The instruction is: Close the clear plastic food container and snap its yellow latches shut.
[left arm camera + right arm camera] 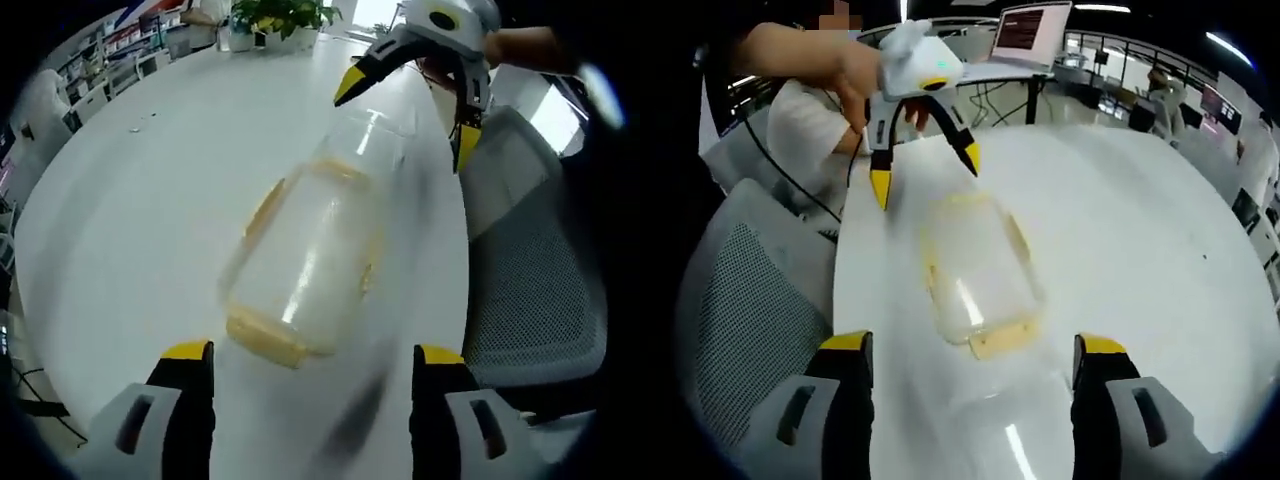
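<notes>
Ahead of the left claw [312,365], between and just beyond its two yellow-tipped jaws, the clear plastic food container [305,262] lies on the white worktop [130,220]. The jaws stand wide apart and grip nothing. The container is blurred in the left gripper view; a yellow latch [265,338] shows at the end nearest this claw and another yellow strip [266,208] runs along one long side. Whether the lid is fully seated cannot be told.

Beyond the container's far end, the right claw [408,118] hangs above the worktop with its jaws pointing down and spread wide, empty, held by a hand [440,70] whose forearm reaches in from the right.

From the right claw [974,365], the container [978,272] again sits ahead between the open jaws, with a yellow latch [1002,338] at its near end and yellow edging along both long sides. Past it, the left claw [925,165] hovers over the container's far end, jaws splayed and tips down, gripped from above by a hand [855,75] with a bare forearm reaching in from the upper left.

Left of the right claw, a grey mesh chair [740,290] stands against the worktop's edge. Beyond the left claw's reach, potted plants [280,18] stand at the far side of the worktop.
</notes>
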`<state>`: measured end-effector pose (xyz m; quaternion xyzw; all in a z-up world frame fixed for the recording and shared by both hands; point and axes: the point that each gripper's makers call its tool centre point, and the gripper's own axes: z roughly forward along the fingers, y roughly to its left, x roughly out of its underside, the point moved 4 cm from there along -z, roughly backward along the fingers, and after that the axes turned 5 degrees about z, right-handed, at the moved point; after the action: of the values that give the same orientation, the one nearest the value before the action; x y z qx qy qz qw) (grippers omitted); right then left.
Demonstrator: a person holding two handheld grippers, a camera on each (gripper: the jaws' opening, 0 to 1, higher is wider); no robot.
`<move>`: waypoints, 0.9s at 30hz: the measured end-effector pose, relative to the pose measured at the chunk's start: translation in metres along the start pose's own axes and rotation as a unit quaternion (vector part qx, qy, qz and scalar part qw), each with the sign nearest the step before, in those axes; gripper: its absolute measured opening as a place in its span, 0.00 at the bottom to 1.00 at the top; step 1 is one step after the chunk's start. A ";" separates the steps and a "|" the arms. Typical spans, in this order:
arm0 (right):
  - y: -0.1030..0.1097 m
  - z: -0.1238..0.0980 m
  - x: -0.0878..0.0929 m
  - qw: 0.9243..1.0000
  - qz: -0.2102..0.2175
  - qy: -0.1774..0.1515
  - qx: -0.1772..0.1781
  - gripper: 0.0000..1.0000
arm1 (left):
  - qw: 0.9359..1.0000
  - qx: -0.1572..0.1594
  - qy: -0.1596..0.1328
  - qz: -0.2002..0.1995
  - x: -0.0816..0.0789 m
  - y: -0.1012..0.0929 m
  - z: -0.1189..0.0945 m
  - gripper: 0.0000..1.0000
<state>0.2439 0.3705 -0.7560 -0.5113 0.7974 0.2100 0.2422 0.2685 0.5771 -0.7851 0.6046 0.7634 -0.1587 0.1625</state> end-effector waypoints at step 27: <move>-0.020 0.034 0.005 0.993 -0.076 0.092 -0.008 0.68 | 0.989 0.017 0.077 0.128 0.008 0.022 0.021 0.69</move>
<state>0.2663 0.3790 -0.7873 -0.5892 0.7737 0.1490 0.1790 0.2896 0.5796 -0.8085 0.7105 0.6870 -0.1030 0.1121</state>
